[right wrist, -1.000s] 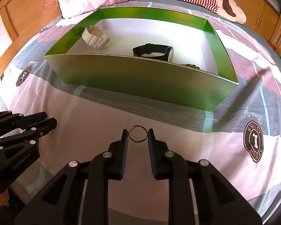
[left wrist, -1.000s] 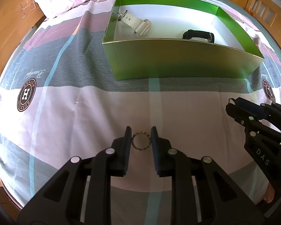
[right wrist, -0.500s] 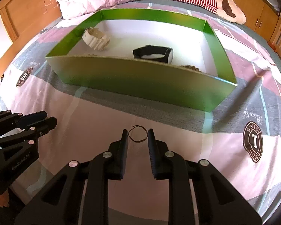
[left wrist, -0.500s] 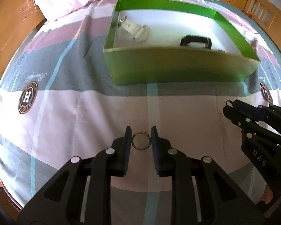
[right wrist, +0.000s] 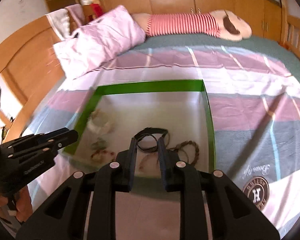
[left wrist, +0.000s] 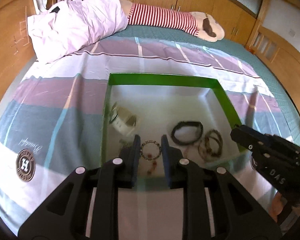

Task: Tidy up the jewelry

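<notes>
Both claws w/ rings point(left wrist: 150, 150) over green box point(left wrist: 162, 79).

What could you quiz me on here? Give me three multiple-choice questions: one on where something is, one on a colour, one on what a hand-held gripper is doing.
1. Where is the black band?
A. inside the box
B. on the pillow
C. on the floor

2. What colour are the box walls?
A. red
B. green
C. blue

3. What is the left hand-held gripper doing?
A. hanging empty
B. pinching the pillow
C. holding a beaded ring over the box

Answers:
1. A: the band lies on the box's white floor, beside a braided bracelet.
2. B: the rim and walls show bright green in both views.
3. C: the ring sits between the fingers, with the box floor below.
</notes>
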